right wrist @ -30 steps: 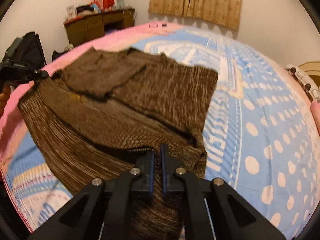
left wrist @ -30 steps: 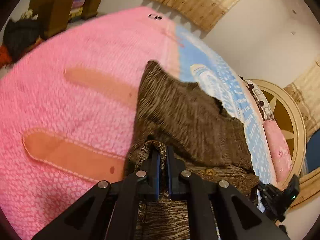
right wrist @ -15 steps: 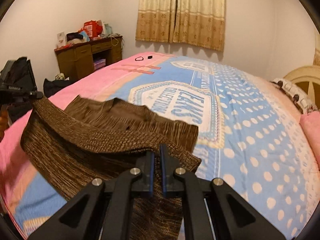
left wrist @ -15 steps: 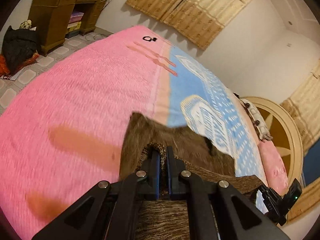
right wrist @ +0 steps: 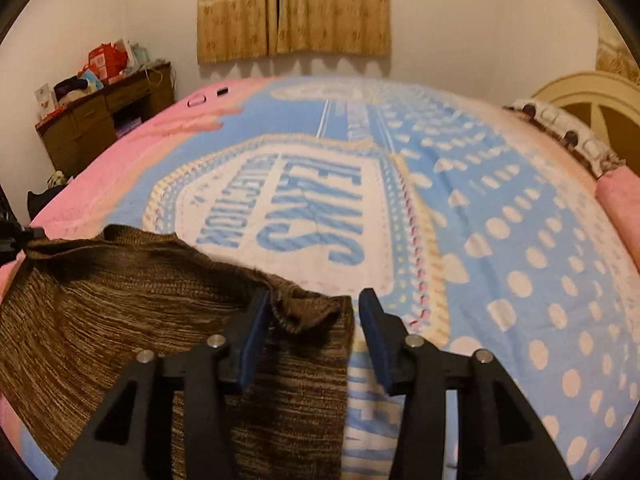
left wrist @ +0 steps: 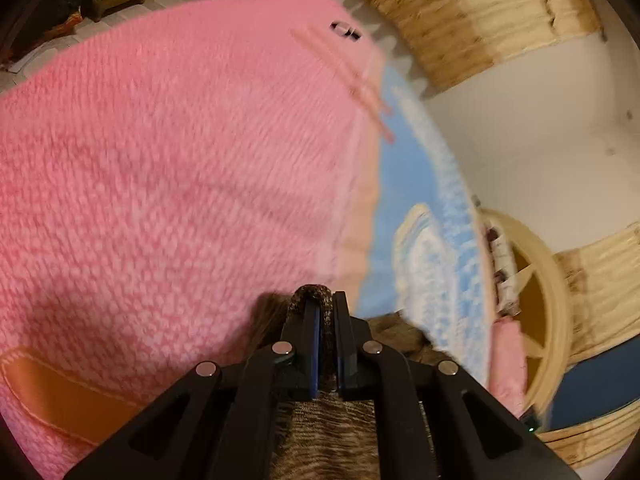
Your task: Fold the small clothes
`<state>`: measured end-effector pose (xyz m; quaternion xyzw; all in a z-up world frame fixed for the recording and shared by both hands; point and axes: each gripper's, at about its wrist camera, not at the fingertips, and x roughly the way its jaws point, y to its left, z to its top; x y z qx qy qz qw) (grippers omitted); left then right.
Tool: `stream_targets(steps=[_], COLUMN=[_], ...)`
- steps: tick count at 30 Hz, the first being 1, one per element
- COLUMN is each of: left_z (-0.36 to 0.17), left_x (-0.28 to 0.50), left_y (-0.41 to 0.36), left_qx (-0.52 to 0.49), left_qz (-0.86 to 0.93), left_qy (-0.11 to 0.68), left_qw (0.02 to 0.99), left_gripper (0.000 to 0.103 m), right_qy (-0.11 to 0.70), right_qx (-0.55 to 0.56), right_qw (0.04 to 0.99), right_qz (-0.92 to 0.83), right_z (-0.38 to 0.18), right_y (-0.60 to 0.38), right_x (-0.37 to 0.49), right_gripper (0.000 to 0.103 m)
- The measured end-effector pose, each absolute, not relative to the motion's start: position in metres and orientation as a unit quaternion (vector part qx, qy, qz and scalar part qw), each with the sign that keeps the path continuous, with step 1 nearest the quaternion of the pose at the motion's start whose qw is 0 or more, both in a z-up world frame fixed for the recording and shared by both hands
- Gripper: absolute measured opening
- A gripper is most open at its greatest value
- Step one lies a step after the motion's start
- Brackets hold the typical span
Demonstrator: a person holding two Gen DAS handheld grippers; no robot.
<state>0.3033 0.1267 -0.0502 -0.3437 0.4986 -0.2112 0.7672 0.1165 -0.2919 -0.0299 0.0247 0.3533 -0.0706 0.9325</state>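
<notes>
A brown knit garment (right wrist: 152,332) lies folded on the pink and blue bed blanket (right wrist: 500,248). My right gripper (right wrist: 314,312) is open, and the garment's rumpled near corner (right wrist: 308,312) lies loose between its fingers. My left gripper (left wrist: 325,320) is shut on the garment's other corner (left wrist: 316,294), with brown fabric (left wrist: 328,440) hanging under it. In the right wrist view the left gripper (right wrist: 12,236) shows at the far left edge, holding that corner.
A wooden desk (right wrist: 104,116) with clutter stands at the far left by the wall. Curtains (right wrist: 292,8) hang behind the bed. A cream headboard (right wrist: 592,96) and a pink pillow (right wrist: 620,204) are at the right. Small dark items (right wrist: 208,96) lie at the bed's far edge.
My right gripper has opened and let go of the garment's corner. Both grippers carried the garment's edge forward and down, folding it over itself. The left stays shut.
</notes>
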Motion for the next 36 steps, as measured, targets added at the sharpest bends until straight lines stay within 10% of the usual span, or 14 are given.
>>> stream_targets(steps=[14,18,24,36], left_z=[-0.051,-0.022,-0.014,-0.065], left_x=[0.279,0.259,0.223,0.115], left_y=[0.177,0.194,0.150,0.131], left_qx=[-0.473,-0.421,-0.255,-0.229], left_qz=[-0.247,-0.173,-0.176,-0.210], left_qy=[0.474,0.424,0.445,0.472], left_qw=[0.701,0.783,0.841,0.825], left_gripper=[0.007,0.077,0.077,0.077], right_qy=[0.381,0.393,0.380,0.308], right_qx=[-0.031,-0.036,-0.010,0.149], right_qw=[0.924,0.919,0.925,0.938], right_qz=[-0.005,-0.008,-0.008,-0.049], right_z=[-0.051,-0.065,-0.056,-0.008], right_y=[-0.241,-0.239,-0.241,-0.310], right_x=[0.100,0.098,0.091,-0.034], right_gripper=[0.049,0.049,0.051,0.066])
